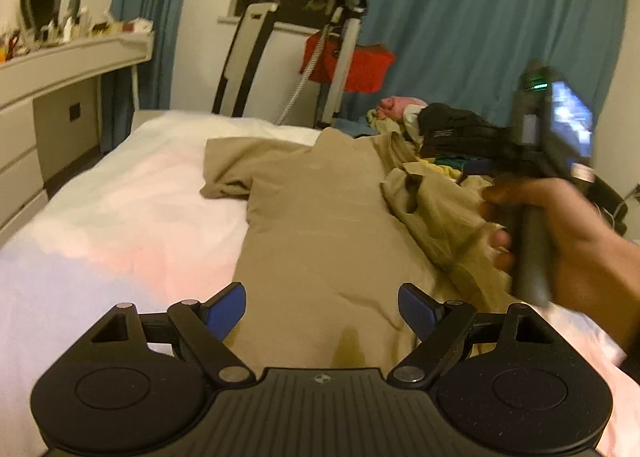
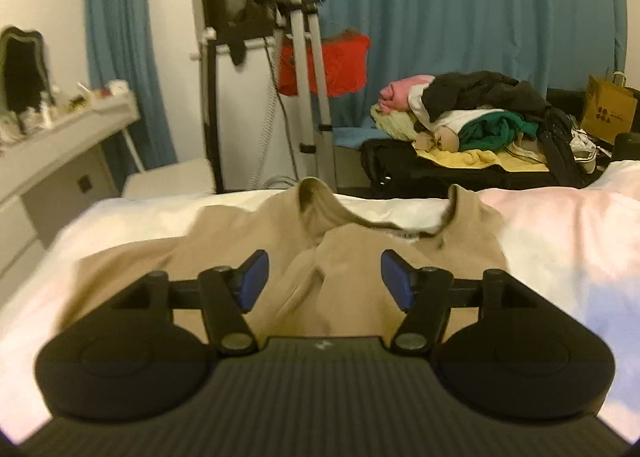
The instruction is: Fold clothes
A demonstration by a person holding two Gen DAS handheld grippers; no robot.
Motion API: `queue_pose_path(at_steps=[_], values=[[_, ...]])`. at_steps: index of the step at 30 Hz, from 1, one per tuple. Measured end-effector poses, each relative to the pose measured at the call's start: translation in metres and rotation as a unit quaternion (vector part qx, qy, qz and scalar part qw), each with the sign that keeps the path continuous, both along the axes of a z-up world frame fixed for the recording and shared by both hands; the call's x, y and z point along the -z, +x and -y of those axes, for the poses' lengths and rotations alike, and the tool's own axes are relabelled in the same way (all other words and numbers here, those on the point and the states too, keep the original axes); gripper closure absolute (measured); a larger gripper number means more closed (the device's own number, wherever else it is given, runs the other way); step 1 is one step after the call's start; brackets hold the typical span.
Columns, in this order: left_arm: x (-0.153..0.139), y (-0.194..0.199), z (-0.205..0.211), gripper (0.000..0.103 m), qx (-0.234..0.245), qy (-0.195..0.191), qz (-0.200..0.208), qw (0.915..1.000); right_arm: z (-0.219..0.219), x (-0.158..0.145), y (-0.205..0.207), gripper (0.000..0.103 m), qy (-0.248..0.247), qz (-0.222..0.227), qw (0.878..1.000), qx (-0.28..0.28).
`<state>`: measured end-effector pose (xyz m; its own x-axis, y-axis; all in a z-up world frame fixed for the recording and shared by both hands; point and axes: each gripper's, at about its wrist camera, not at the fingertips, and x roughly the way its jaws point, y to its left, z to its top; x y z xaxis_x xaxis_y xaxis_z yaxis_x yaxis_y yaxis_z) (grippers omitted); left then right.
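A tan T-shirt (image 1: 320,225) lies on the white bed (image 1: 120,209), its left sleeve spread out and its right side bunched up. My left gripper (image 1: 322,311) is open and empty, low over the shirt's hem end. The right hand's gripper body (image 1: 544,161) shows blurred at the right, beside the bunched cloth; its fingers are hidden there. In the right wrist view my right gripper (image 2: 325,281) is open and empty over a folded-in part of the shirt (image 2: 332,257), facing its collar (image 2: 360,217).
A pile of mixed clothes (image 2: 480,117) sits on a black case beyond the bed. A steamer stand (image 2: 304,57) with a red cloth, blue curtains (image 2: 460,9) and a white dresser (image 1: 60,69) at the left surround the bed. A brown paper bag (image 2: 608,107) stands far right.
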<state>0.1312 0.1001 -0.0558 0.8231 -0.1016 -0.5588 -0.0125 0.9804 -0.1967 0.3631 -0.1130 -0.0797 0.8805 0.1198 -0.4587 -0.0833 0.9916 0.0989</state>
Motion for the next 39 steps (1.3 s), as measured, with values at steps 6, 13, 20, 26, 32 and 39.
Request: queue_pose_path(at_steps=[6, 13, 20, 26, 32, 39], values=[[-0.016, -0.029, 0.003, 0.018, -0.002, -0.003, 0.003, 1.0000, 0.032, -0.029, -0.137, 0.039, 0.038, 0.031, 0.999, 0.001], [-0.029, -0.070, 0.026, 0.017, 0.023, -0.017, 0.010, 0.9996, 0.077, -0.027, -0.255, 0.039, 0.087, 0.048, 0.995, 0.028], [-0.017, -0.111, 0.054, 0.016, 0.054, -0.009, -0.001, 0.9985, 0.103, -0.009, -0.305, 0.038, 0.076, 0.073, 0.993, 0.044], [-0.015, -0.118, 0.065, 0.012, 0.055, -0.004, 0.005, 0.9985, 0.119, -0.005, -0.308, 0.039, 0.103, 0.067, 0.992, 0.029], [0.001, -0.103, 0.064, 0.012, 0.049, -0.024, -0.038, 0.9978, 0.131, -0.006, -0.307, 0.039, 0.118, 0.077, 0.989, 0.034], [0.009, -0.091, 0.054, 0.012, 0.018, -0.027, -0.056, 0.9979, 0.129, -0.005, -0.312, 0.039, 0.113, 0.104, 0.988, 0.024]])
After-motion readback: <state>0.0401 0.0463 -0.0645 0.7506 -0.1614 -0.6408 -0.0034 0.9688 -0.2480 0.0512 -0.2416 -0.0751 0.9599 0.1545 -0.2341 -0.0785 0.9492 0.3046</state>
